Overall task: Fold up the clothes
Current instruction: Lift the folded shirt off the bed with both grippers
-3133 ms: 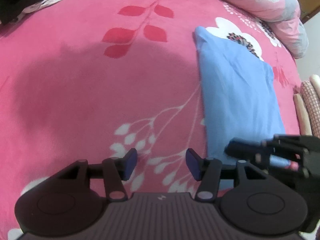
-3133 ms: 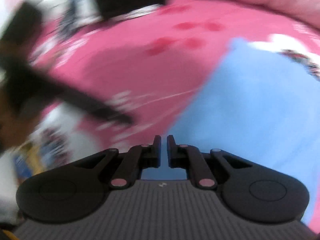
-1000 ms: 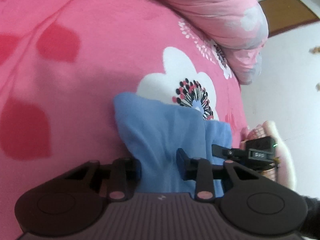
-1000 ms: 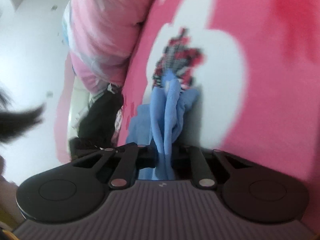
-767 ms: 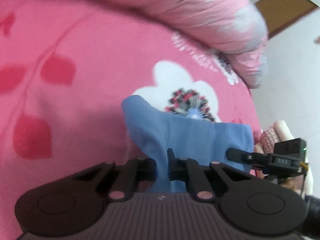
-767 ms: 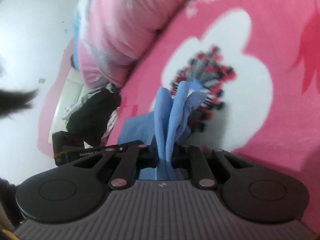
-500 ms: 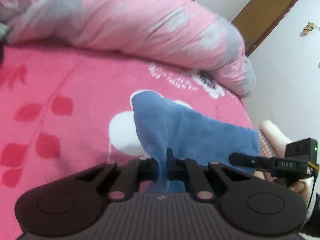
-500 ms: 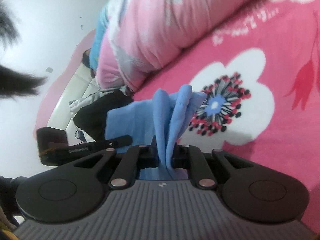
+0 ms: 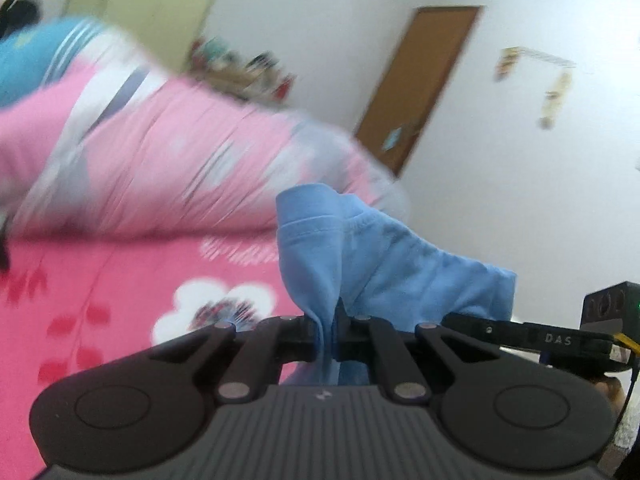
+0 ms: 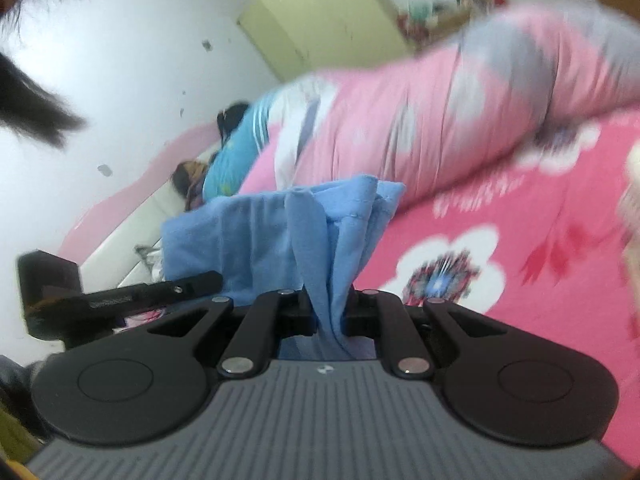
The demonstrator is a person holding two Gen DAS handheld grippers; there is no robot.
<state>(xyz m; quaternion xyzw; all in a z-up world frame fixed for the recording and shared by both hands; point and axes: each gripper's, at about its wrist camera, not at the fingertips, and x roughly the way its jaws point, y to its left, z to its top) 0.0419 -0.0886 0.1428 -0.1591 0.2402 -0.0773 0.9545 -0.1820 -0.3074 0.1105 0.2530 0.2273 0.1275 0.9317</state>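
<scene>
Blue garment — beside "DAS" bar (black).

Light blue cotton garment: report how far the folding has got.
Done: both grippers have a hold on the light blue cotton garment. In hand: the left gripper and right gripper are shut on bunched edges, holding it above the pink floral bedspread. Left: laying it down and folding; no finished fold is visible.

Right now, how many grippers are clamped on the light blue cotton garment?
2: the left gripper pinches one bunched edge of the light blue cotton garment, and the right gripper pinches another.
</scene>
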